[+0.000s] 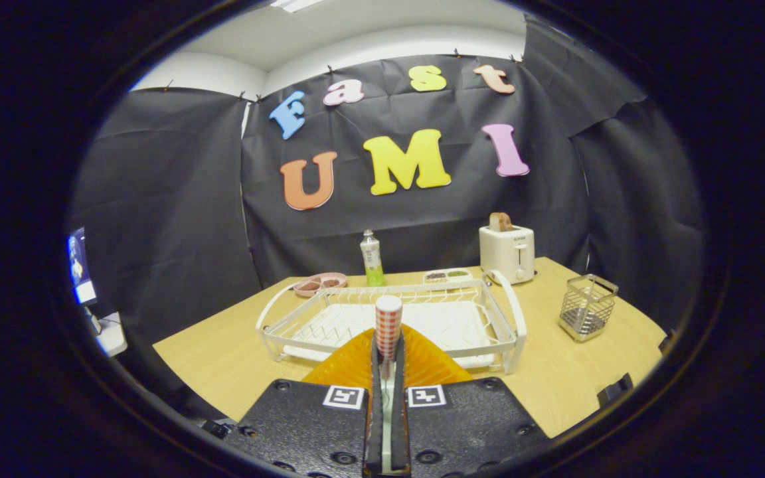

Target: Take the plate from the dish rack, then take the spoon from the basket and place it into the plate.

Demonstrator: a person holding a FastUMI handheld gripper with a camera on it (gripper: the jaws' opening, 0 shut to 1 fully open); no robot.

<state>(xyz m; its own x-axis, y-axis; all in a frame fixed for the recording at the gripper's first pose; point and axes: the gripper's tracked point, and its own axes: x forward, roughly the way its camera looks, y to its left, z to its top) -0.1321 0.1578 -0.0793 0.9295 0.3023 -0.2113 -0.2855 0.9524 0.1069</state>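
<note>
Between the gripper (388,355) fingers, pressed together on it, stands a spoon (388,325) with a checked handle, its long axis upright. Directly beneath and just ahead lies the orange plate (422,364) on the worktop (223,352), so the drop is straight down. At 12 o'clock beyond sits the white dish rack (509,312); at 2 o'clock, the wire basket (587,307). The spoon's bowl is hidden between the fingers.

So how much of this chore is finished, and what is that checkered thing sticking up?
The dish rack holds no plate; the orange plate lies on the table just ahead of the tool, so that step looks done. The tool's fingers are shut on the spoon, whose checkered handle stands up over the plate. The wire basket looks emptied. Left: set the spoon into the plate.
</note>
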